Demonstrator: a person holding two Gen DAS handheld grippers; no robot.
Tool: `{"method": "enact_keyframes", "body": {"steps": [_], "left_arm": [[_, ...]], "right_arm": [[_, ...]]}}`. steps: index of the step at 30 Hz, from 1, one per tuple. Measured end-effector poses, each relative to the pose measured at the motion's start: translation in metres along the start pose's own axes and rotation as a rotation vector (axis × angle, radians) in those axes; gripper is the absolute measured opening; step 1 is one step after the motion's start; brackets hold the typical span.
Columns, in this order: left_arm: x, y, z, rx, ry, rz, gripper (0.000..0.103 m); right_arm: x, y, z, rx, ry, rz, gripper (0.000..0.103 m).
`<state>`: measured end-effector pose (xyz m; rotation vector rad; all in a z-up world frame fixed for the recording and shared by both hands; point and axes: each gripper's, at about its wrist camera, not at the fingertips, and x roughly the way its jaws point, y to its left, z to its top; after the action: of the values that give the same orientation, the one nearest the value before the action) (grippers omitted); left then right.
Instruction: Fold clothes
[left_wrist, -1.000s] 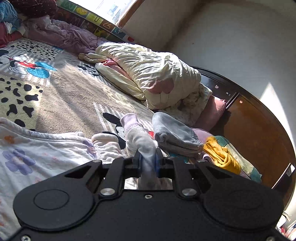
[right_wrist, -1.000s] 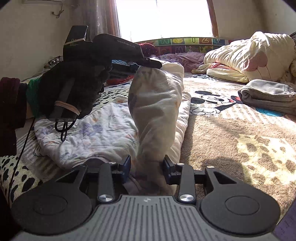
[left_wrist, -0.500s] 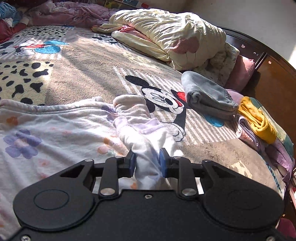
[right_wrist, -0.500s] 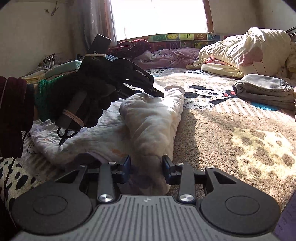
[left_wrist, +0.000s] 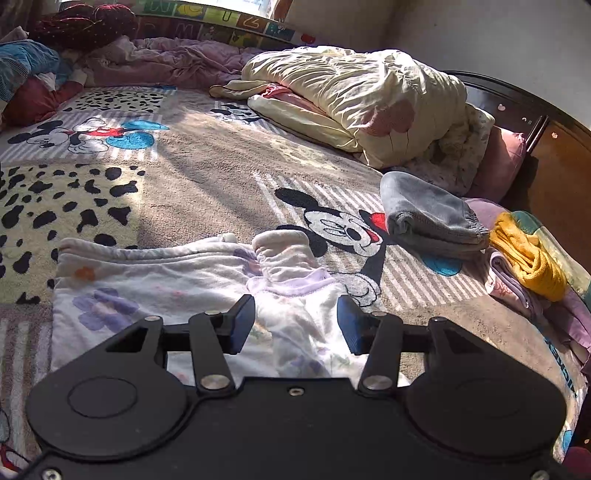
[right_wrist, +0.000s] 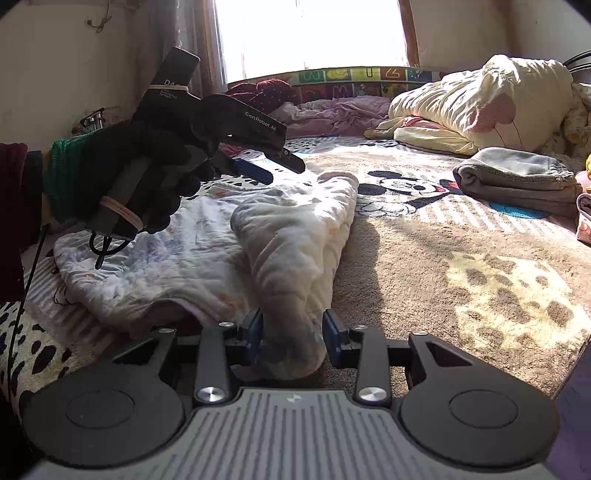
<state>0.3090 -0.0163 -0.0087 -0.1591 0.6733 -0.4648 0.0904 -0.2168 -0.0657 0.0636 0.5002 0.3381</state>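
A white fleece garment (left_wrist: 155, 291) printed with pale purple and orange flowers lies spread on the cartoon-mouse blanket (left_wrist: 207, 192) that covers the bed, near its front edge. One sleeve (right_wrist: 295, 240), with a gathered cuff and a lilac trim, is folded in over the body of the garment and runs as a soft ridge toward the right gripper (right_wrist: 293, 334), whose blue pads are clamped on the sleeve's thick near end. The left gripper (left_wrist: 295, 321) is held over the same garment by a black-gloved hand (right_wrist: 147, 173); its jaws stand apart, with white cloth lying below and between them but neither pad pressing on it. A second ago those jaws were pinched tight on the cuff end of the sleeve, which was lifted upright off the bed; since then the sleeve has been laid down flat, the jaws have just been opening, and the cloth has dropped free of them. The right gripper has kept its hold in the same place. To the right on the blanket a folded grey garment (left_wrist: 428, 218) rests beside a yellow knit piece (left_wrist: 528, 258), well apart from the floral one, and a crumpled cream quilt (left_wrist: 362, 103) is heaped behind them.
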Motion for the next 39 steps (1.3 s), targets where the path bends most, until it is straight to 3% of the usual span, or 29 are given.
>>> {"method": "enact_keyframes", "body": {"steps": [6, 9, 12, 17, 20, 25, 31, 33, 39], "left_arm": [[-0.024, -0.028, -0.022, 0.123, 0.052, -0.142, 0.046], [-0.01, -0.034, -0.04, 0.154, 0.127, -0.155, 0.044], [0.015, -0.042, -0.057, 0.217, 0.208, -0.125, 0.044], [0.023, -0.05, -0.063, 0.296, 0.214, -0.084, 0.046], [0.009, -0.055, -0.054, 0.347, 0.197, -0.062, 0.046], [0.01, -0.057, -0.023, 0.337, 0.134, -0.038, 0.046], [0.075, -0.057, -0.012, 0.353, 0.221, 0.009, 0.045], [0.094, -0.054, -0.02, 0.371, 0.265, 0.034, 0.051], [0.093, -0.054, -0.022, 0.392, 0.25, 0.051, 0.055]], "right_arm": [[-0.011, -0.006, 0.01, 0.011, -0.13, -0.003, 0.035], [-0.007, -0.007, 0.014, 0.005, -0.177, 0.021, 0.032], [0.006, 0.003, 0.013, -0.045, -0.108, 0.071, 0.032], [0.028, 0.009, 0.005, -0.088, 0.04, 0.025, 0.032], [0.022, 0.009, 0.006, -0.085, 0.029, 0.006, 0.032], [0.007, 0.018, 0.01, -0.099, -0.116, 0.013, 0.032], [0.026, 0.01, 0.005, -0.036, -0.009, 0.04, 0.035], [0.028, 0.008, 0.004, -0.025, 0.009, 0.04, 0.035], [0.035, 0.01, -0.001, -0.036, 0.044, 0.041, 0.04]]}}
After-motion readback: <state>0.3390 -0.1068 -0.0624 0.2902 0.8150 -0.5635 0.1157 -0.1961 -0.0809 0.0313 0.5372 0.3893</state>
